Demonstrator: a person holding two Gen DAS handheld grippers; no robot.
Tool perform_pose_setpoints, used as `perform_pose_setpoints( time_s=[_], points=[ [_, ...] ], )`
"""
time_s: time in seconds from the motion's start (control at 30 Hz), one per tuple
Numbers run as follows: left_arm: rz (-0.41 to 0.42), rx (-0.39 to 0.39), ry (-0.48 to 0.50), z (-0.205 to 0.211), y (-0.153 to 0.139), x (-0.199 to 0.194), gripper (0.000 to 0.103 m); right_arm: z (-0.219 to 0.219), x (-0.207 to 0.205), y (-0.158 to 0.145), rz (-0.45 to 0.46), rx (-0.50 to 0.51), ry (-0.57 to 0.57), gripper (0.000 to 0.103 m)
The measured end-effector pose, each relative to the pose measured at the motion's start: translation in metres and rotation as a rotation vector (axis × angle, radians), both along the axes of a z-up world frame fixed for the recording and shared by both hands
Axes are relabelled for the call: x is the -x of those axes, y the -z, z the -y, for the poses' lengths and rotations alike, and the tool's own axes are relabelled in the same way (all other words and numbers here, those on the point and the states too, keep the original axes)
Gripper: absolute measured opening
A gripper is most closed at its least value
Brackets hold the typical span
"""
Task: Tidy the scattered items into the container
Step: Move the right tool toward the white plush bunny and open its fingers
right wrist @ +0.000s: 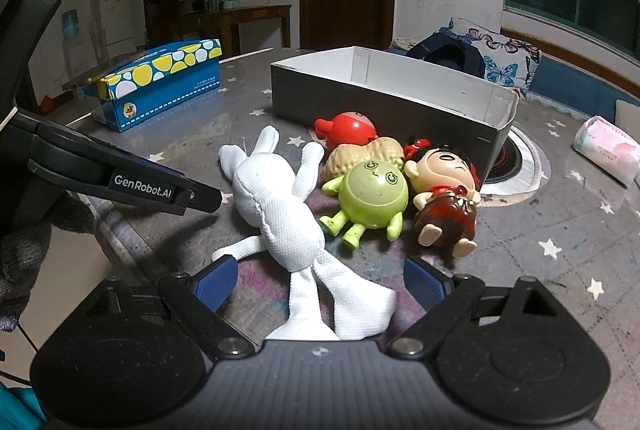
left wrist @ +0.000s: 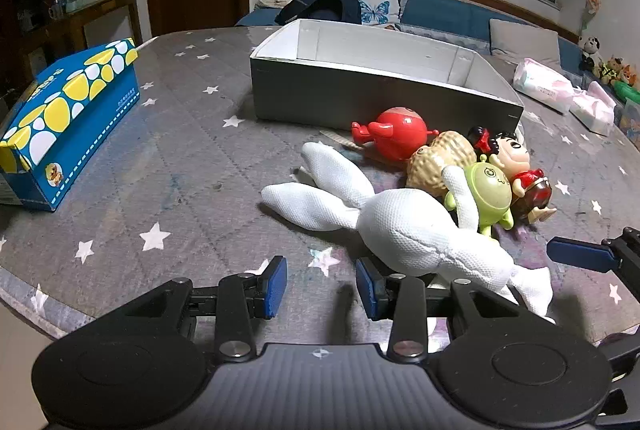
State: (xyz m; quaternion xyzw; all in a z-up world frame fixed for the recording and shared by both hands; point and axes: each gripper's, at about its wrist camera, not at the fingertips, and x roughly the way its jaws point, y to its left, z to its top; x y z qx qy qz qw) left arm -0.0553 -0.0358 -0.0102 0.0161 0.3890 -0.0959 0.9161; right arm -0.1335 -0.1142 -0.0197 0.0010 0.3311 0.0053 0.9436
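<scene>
The left gripper (left wrist: 321,283) hangs open beside the white mesh-fabric stuffed rabbit (right wrist: 280,214); the right gripper (right wrist: 320,280) gapes around its legs. The floppy rabbit touches the green round plastic figure (right wrist: 374,194) (container: the empty grey cardboard box (right wrist: 384,102) behind), so lifting could drag neighbours or let it slip.

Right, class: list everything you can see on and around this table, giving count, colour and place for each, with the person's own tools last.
open box: one, grey outside, white inside, far middle of the table, nothing seen inside.
white cloth rabbit: one, white, lying flat nearest the claws.
green round toy: one, lime green, right of the rabbit.
doll: one, black hair, red dress, right of the green toy.
peanut toy: one, tan, behind the green toy.
red toy: one, red, just before the box.
tissue box: one, blue with yellow and white spots, far left.
tissue pack: one in this view, white and pink, far right.
left claw: one, black with blue pads, open, beside the rabbit.
right claw: one, the same, open around the rabbit's legs.
</scene>
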Motion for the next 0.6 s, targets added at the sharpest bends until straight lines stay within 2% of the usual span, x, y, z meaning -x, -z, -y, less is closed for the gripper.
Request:
perform_pose_setpoints(
  time_s=[0.6],
  points=[
    [-0.015,0.028,0.036,0.005,-0.003,-0.005,0.040,0.011,-0.010,0.005,-0.023,-0.021,-0.109,0.076]
  ],
)
